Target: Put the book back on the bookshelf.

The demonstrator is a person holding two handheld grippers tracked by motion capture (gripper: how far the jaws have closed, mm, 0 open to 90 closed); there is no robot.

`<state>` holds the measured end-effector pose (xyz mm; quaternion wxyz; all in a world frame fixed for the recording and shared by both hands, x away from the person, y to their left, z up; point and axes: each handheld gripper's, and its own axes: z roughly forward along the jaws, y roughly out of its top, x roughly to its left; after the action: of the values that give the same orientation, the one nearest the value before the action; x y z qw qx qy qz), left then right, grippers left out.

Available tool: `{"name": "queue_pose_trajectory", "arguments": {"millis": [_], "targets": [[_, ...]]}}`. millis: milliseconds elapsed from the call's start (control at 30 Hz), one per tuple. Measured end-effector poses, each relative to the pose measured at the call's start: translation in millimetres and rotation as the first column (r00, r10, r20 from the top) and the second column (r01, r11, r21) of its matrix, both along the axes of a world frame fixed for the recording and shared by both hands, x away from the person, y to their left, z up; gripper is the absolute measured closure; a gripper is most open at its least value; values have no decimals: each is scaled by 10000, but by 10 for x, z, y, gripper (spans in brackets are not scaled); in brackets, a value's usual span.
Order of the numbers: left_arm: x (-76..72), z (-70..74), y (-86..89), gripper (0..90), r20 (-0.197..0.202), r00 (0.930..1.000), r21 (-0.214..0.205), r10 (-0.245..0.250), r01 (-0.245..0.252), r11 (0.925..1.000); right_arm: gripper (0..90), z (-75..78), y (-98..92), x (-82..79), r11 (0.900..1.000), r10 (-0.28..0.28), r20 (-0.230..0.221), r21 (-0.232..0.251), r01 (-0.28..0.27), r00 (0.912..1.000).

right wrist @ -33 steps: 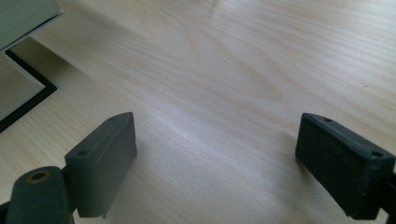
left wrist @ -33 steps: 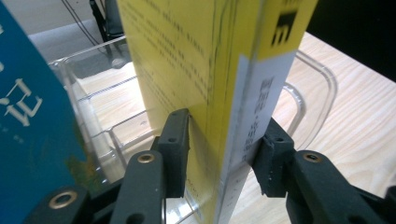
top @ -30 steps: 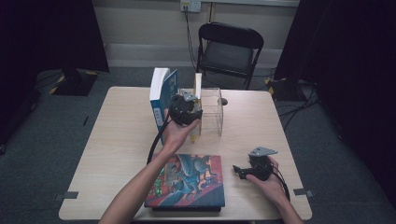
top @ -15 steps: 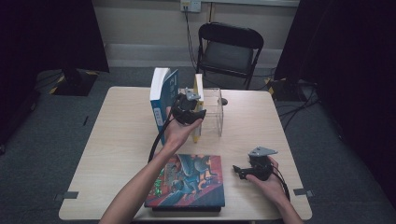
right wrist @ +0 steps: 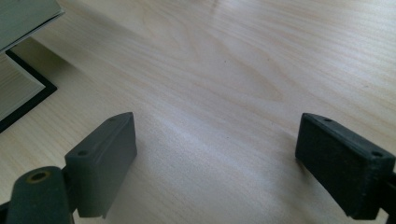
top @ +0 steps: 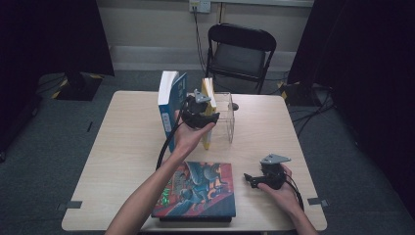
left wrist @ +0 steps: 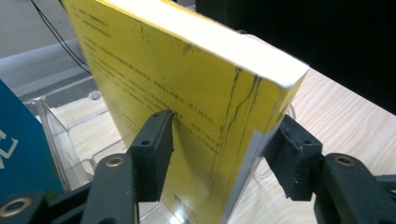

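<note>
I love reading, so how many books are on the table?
3: a blue book standing upright at the back, a yellow book standing in the clear holder beside it, and a picture book lying flat at the front edge.

Three books (top: 172, 98), one clear holder (top: 224, 117), one chair (top: 240, 49), one table (top: 127, 142).

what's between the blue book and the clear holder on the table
The yellow book stands between the blue book and the clear holder, with the left gripper at it, in the high view.

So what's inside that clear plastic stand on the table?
A yellow book stands upright in the clear stand, between the left gripper's just-opening jaws. Its bottom edge is hidden.
</note>
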<state>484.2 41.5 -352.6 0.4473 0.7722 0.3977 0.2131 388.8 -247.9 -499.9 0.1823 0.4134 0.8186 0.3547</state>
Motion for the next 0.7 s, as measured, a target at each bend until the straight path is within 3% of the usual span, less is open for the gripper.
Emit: {"name": "queue_pose_trajectory", "arguments": {"millis": [700], "targets": [[-138, -193, 338, 391, -168, 9976, -619, -671, 659, 9959, 123, 0, 0, 0, 10000, 0, 0, -1, 0, 10000]]}}
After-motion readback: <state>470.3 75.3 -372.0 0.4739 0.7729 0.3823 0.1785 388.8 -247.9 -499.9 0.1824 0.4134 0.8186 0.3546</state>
